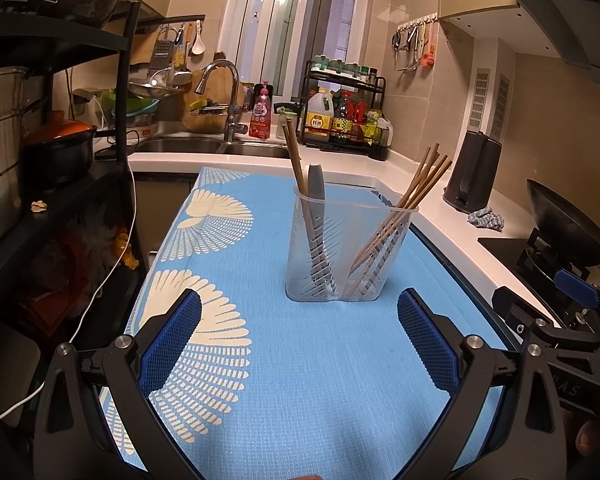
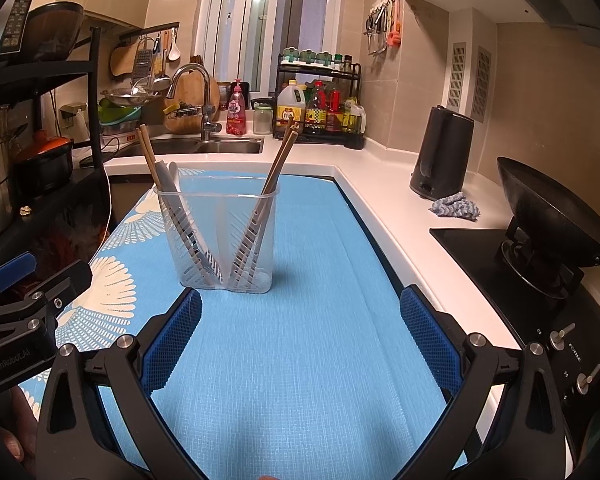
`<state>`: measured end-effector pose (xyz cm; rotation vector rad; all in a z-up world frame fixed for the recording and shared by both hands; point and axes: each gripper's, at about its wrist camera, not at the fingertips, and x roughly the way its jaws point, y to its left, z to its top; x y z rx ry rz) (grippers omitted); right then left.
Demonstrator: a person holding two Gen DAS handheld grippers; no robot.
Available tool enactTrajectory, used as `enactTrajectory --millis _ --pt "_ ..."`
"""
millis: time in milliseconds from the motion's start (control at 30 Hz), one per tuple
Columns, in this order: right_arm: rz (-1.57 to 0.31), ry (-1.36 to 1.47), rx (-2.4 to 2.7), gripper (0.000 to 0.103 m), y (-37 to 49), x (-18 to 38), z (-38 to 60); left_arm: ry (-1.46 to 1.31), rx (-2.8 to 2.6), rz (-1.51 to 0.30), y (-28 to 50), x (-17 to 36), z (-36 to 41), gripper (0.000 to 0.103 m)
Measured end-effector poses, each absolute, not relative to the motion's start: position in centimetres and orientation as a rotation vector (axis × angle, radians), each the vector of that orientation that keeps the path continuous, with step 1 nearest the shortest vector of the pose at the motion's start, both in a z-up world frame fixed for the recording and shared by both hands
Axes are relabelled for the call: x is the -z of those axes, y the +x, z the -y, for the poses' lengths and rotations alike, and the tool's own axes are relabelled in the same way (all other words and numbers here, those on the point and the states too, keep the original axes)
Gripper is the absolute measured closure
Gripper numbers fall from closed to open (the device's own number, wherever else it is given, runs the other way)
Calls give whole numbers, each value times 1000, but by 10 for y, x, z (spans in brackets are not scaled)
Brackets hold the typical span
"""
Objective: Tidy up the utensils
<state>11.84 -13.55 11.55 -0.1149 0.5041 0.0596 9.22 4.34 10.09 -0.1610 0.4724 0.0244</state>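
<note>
In the left wrist view, the left gripper (image 1: 299, 316) is spread wide with nothing between its blue pads (image 1: 171, 344); it hangs over the blue mat (image 1: 300, 380) with white fan pattern; the clear utensil holder (image 1: 350, 248) stands upright on the mat, just ahead of the fingertips and not touching them; its left compartment holds a grey spatula (image 1: 316, 200) and a pair of chopsticks (image 1: 294, 156) leaning left; its right compartment holds the chopstick bundle (image 1: 418, 188) leaning right; the right gripper (image 1: 568, 320) shows at the right edge.

In the right wrist view, the right gripper (image 2: 300, 316) is also spread wide and empty above the mat (image 2: 300, 360); the utensil holder (image 2: 220, 236) stands ahead and a little to the left, apart from the pads (image 2: 428, 340); the spatula (image 2: 166, 178) and pair of chopsticks (image 2: 146, 152) lean left, the chopstick bundle (image 2: 282, 156) leans right; the left gripper (image 2: 16, 304) is at the left edge; a black kettle (image 2: 440, 152) stands on the white counter (image 2: 380, 200).
</note>
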Motion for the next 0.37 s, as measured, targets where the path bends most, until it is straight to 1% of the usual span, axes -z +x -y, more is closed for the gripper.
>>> enactTrajectory --millis 367 --pt "-506 -113 -56 5 120 -113 138 -162 -29 -487 95 -98 -43 7"
